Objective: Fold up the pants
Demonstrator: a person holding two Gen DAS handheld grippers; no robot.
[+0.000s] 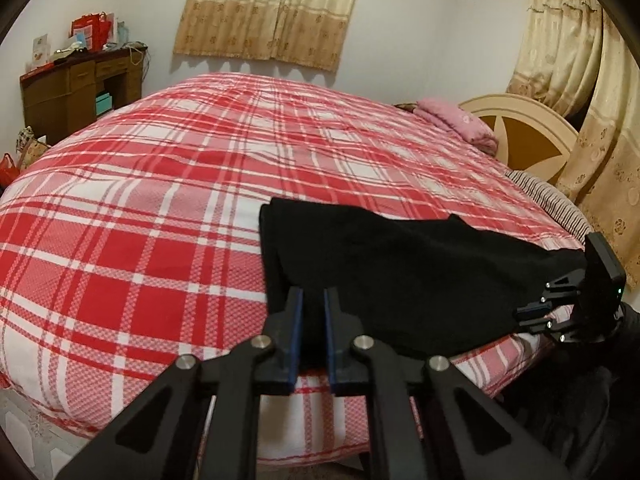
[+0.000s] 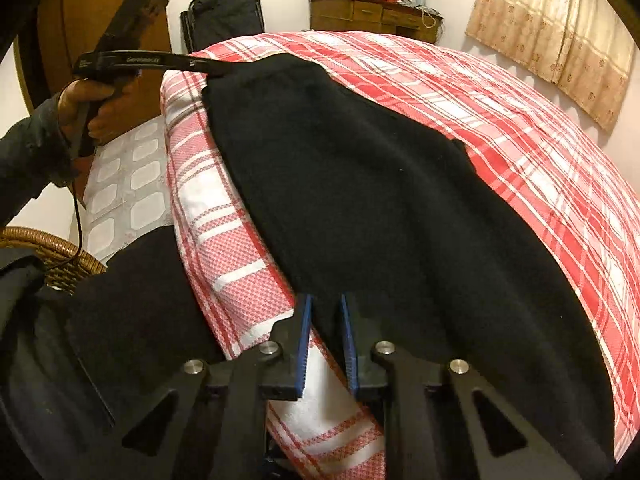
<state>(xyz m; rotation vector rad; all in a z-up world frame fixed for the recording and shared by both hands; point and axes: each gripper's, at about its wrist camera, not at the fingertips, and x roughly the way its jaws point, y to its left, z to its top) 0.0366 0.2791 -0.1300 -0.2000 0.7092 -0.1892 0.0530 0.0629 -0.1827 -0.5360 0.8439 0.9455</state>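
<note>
Black pants point(image 1: 400, 264) lie folded near the edge of a bed with a red and white plaid cover point(image 1: 160, 200). In the left wrist view my left gripper point(image 1: 313, 300) is shut on the near edge of the pants, with black cloth between its blue pads. My right gripper point(image 1: 534, 312) pinches the pants' far right end. In the right wrist view the pants point(image 2: 380, 200) stretch away along the bed edge, and my right gripper point(image 2: 327, 308) is shut on their near end. At the far corner a hand point(image 2: 100, 104) holds my left gripper point(image 2: 214, 69), which is clamped on the cloth.
A pink folded blanket point(image 1: 456, 120) lies by the headboard point(image 1: 520, 128). A wooden desk point(image 1: 76, 88) stands beyond the bed. A wicker basket point(image 2: 52, 252) and tiled floor point(image 2: 128, 192) are beside the bed, with a dark folding chair point(image 2: 224, 16) further off. Curtains point(image 1: 272, 12) hang on the walls.
</note>
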